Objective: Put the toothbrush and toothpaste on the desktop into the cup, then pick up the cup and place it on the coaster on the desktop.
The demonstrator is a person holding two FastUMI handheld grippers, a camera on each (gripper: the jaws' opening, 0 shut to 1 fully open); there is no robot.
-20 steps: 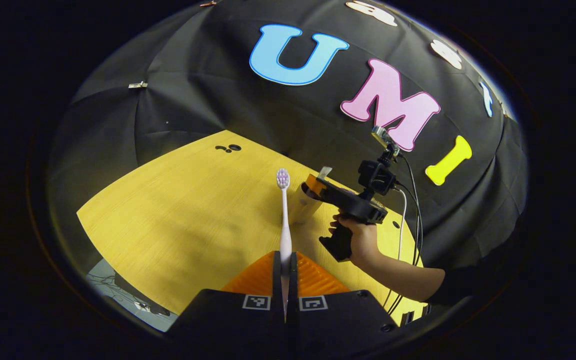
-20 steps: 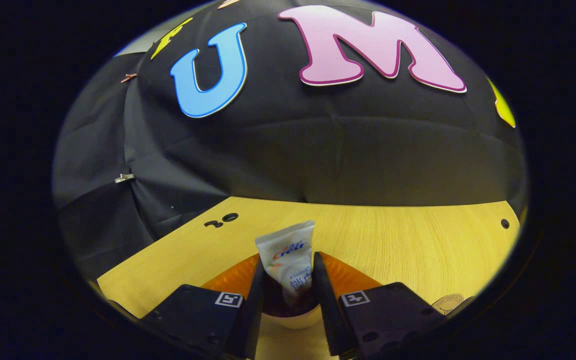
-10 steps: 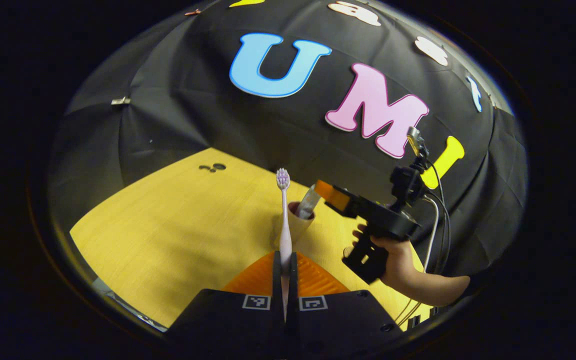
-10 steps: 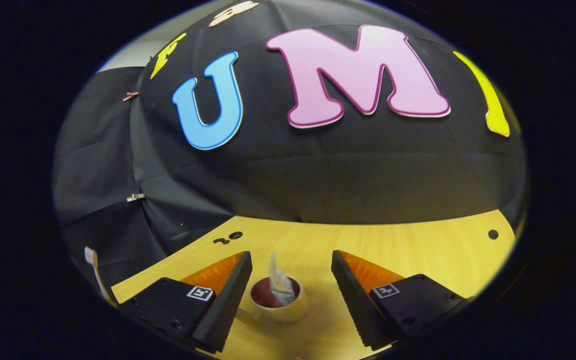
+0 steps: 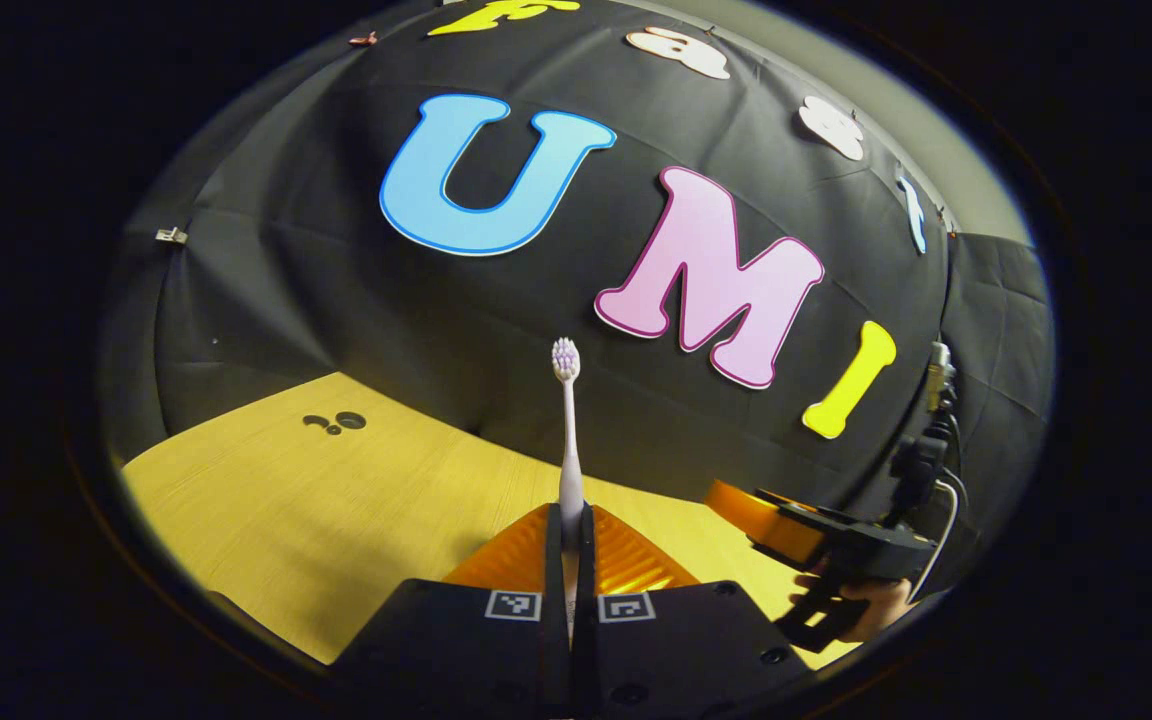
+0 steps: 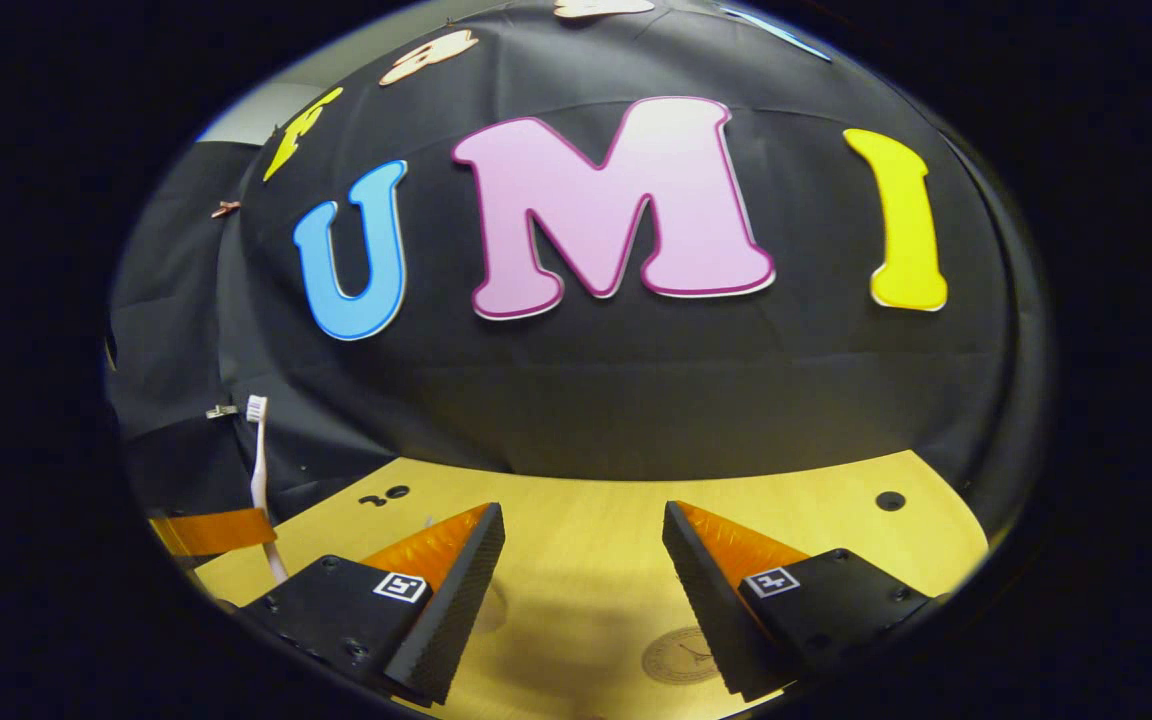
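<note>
A: Wood-grain yellow bench in both views. Left hand-held gripper status?

B: Clamped on the white plastic toothbrush. Both fingers pinch the lower handle, the brush stands upright and the bristle head sits at the top against the black cloth wall.

A: Right hand-held gripper?

B: Fingers apart, nothing between them. In the left gripper view it sits off at the right edge with a hand around its grip and cables running up behind it.

A: Coaster?

B: Round tan coaster with a printed emblem lies flat on the bench, near side, just inside the right finger in the right gripper view. Part of it is covered by that finger.

A: Toothbrush from the right gripper view?

B: Far left, upright, with the left hand-held gripper around its lower end.

A: Cup and toothpaste?

B: Can't place them. A pale curved edge shows just beside the left finger in the right gripper view, too hidden to tell what it is.

A: Anything else?

B: Small dark holes in the bench, far left.
</note>
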